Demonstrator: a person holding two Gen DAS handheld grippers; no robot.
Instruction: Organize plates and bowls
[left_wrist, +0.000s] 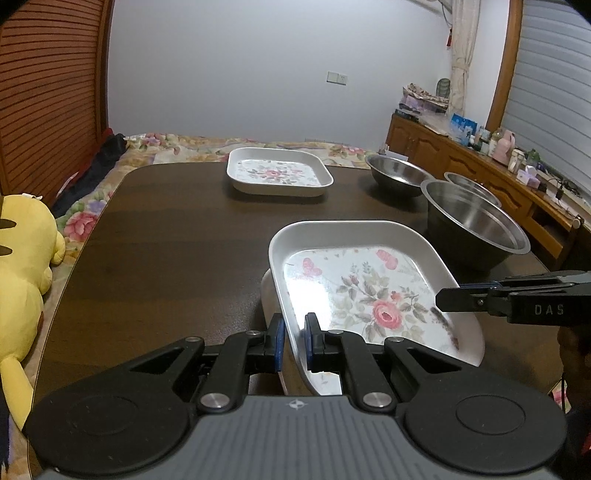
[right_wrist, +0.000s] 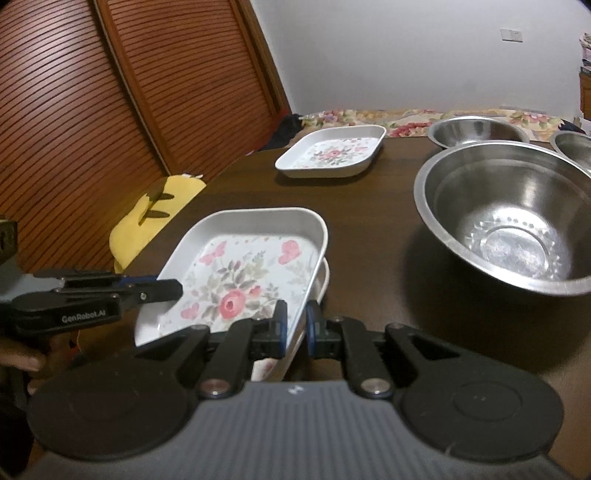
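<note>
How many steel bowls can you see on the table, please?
3: a large bowl nearest, a smaller bowl beyond it at the far edge, and a third bowl at the right, partly hidden behind the large one.

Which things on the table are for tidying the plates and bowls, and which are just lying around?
For the job:
held floral plate, gripped by left gripper and right gripper
plate beneath it
far floral plate
big steel bowl
two smaller steel bowls

Just lying about:
yellow plush toy
flowery bedspread
cluttered sideboard
</note>
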